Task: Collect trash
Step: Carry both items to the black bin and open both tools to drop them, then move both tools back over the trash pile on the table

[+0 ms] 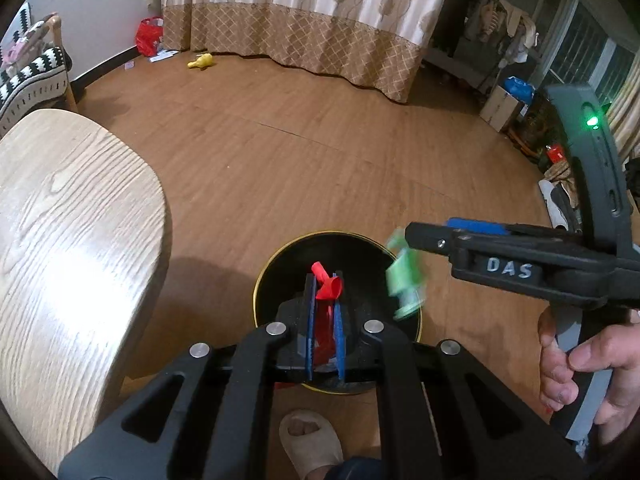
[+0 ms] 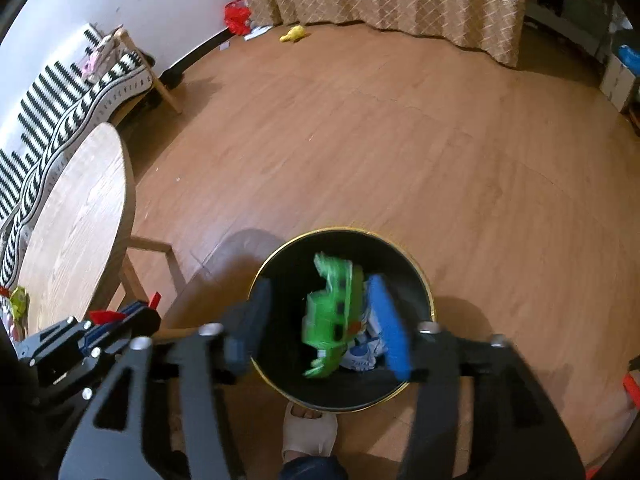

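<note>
Below, one black bin (image 2: pixel 416 280), two scraps: red balloon (image 1: pixel 328 286), green wrapper (image 2: pixel 330 312).

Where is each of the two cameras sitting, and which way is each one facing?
Left wrist: on the left gripper, aimed down at the black bin; shows a hand, slippered foot and right gripper.
Right wrist: on the right gripper, over the bin above green trash; shows the foot and left gripper.
Shared: bin, foot, round table, yellow object.
</note>
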`<state>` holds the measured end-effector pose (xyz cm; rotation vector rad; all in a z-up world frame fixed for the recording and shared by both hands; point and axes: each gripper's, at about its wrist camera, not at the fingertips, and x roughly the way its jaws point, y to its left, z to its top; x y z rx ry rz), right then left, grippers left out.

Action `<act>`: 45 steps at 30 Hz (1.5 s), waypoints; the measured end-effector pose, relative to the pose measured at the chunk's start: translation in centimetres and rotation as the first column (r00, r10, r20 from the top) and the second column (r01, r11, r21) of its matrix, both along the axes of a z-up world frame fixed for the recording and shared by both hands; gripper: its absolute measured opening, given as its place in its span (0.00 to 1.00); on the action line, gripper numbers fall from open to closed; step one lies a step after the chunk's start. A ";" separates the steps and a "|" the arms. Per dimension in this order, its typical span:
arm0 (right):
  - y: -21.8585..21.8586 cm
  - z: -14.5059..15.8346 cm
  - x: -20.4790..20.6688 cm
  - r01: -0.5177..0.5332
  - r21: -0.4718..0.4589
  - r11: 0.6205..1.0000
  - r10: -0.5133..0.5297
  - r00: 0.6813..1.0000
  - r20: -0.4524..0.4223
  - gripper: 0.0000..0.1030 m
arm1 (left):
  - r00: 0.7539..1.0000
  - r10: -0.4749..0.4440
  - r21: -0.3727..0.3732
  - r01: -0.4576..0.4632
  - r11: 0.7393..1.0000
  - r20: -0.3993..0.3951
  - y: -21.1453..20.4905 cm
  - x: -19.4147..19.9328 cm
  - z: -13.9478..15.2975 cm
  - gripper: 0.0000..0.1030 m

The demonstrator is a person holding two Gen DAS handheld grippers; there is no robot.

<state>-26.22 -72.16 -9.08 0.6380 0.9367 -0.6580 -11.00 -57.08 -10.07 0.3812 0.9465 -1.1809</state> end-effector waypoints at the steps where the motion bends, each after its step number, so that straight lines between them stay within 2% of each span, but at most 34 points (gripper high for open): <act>1: 0.0 0.2 -0.1 0.005 -0.003 1.000 -0.005 1.000 0.009 0.61 | 1.000 -0.002 0.001 0.002 1.000 -0.001 -0.2 0.0 -0.1 0.07; 7: -0.3 0.4 -0.8 0.044 -0.018 0.999 -0.043 0.999 0.010 0.67 | 1.000 -0.013 0.000 0.013 1.000 -0.017 -0.8 -0.2 -0.4 0.07; 17: -1.4 0.9 -2.8 0.125 -0.023 0.992 -0.124 0.992 0.034 0.68 | 0.994 -0.055 0.008 0.056 0.998 -0.099 -2.8 -0.4 -2.4 0.08; 19: -1.5 1.2 -3.2 0.142 -0.028 0.989 -0.141 0.989 0.039 0.68 | 0.990 -0.064 0.020 0.067 0.998 -0.124 -3.5 -0.4 -2.9 0.22; 20: -1.5 1.3 -3.4 0.148 -0.029 0.989 -0.147 0.988 0.042 0.69 | 0.988 -0.067 0.019 0.071 0.997 -0.137 -3.7 -0.4 -3.1 0.43; 21: -1.5 1.3 -3.5 0.153 -0.029 0.988 -0.151 0.988 0.044 0.69 | 0.988 -0.065 0.004 0.066 0.998 -0.143 -3.7 -0.3 -3.1 0.57; 25: -1.4 1.5 -3.6 0.156 -0.030 0.987 -0.154 0.987 0.044 0.69 | 0.989 -0.063 -0.013 0.062 0.998 -0.137 -3.8 -0.5 -2.7 0.60; 27: -1.3 1.6 -3.6 0.154 -0.034 0.987 -0.152 0.987 0.048 0.69 | 0.991 -0.045 -0.018 0.043 0.999 -0.124 -3.4 -0.4 -2.3 0.73; 28: -1.1 1.7 -3.5 0.154 -0.037 0.987 -0.152 0.987 0.052 0.70 | 0.993 -0.031 -0.020 0.029 0.999 -0.116 -3.1 -0.3 -2.0 0.76; 32: 0.1 2.8 -2.7 0.130 -0.049 0.990 -0.126 0.989 0.079 0.73 | 0.995 0.033 -0.031 -0.036 0.999 -0.091 -0.8 1.1 -0.5 0.89; 38: 3.5 4.8 1.6 0.026 -0.068 0.997 -0.018 0.994 0.106 0.74 | 0.987 0.151 -0.075 -0.155 0.985 -0.060 5.4 5.1 3.3 0.90; 42: 7.8 6.0 7.0 -0.101 -0.074 0.992 0.110 0.987 0.118 0.74 | 0.962 0.274 -0.084 -0.273 0.958 -0.001 12.0 9.2 5.5 0.91; 45: 11.7 6.6 11.4 -0.210 -0.060 0.976 0.216 0.967 0.133 0.74 | 0.925 0.379 -0.095 -0.376 0.922 0.017 17.7 12.4 6.7 0.91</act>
